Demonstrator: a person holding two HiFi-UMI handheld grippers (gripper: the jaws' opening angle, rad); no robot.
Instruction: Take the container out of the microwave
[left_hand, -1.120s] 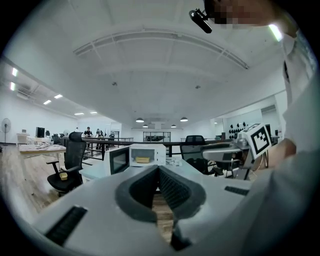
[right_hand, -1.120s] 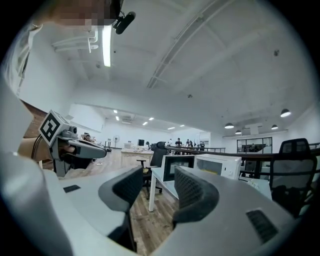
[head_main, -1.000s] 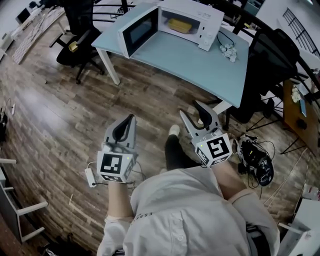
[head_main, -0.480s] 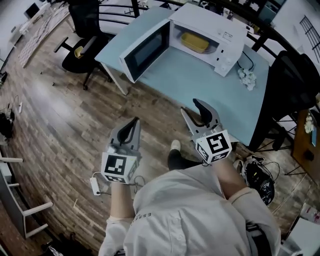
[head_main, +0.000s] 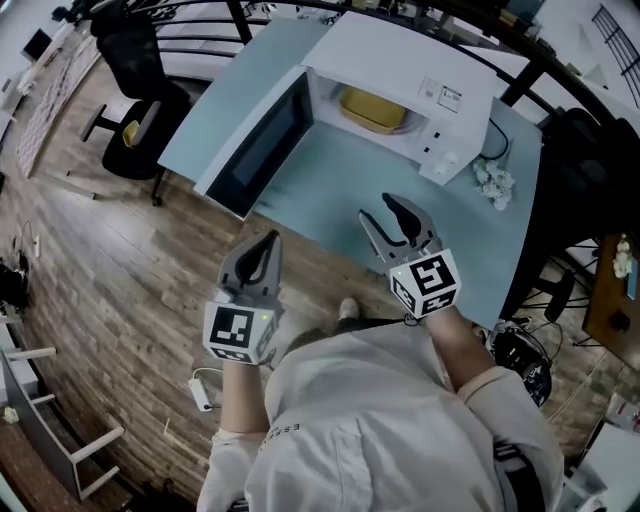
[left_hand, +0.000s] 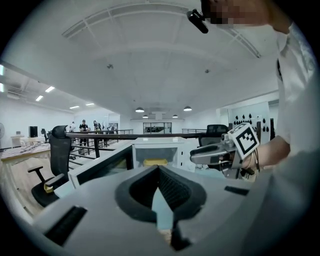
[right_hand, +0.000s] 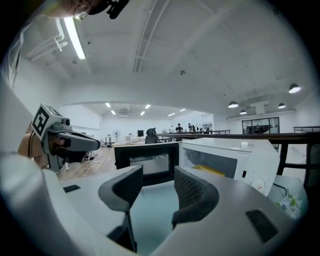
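A white microwave (head_main: 400, 70) stands on a light blue table (head_main: 340, 190) with its door (head_main: 255, 150) swung open to the left. A yellow container (head_main: 372, 108) sits inside the cavity. My right gripper (head_main: 383, 208) hovers open over the table's near edge, short of the microwave and holding nothing. My left gripper (head_main: 268, 238) is shut and empty, over the floor just off the table's front, below the door. The left gripper view shows the container (left_hand: 155, 162) in the microwave (left_hand: 157, 148) beyond the gripper (left_hand: 159, 169). In the right gripper view, the container (right_hand: 210, 170) lies right of the gripper (right_hand: 158, 175).
A black office chair (head_main: 135, 90) stands left of the table and another dark chair (head_main: 590, 160) at its right end. A small white clump (head_main: 493, 180) and a cable lie on the table right of the microwave. A power strip (head_main: 203, 392) lies on the wooden floor.
The person has walked up to the table; the microwave and table are now much nearer. Both grippers came forward with them, the right now over the table edge. Jaw states are unchanged.
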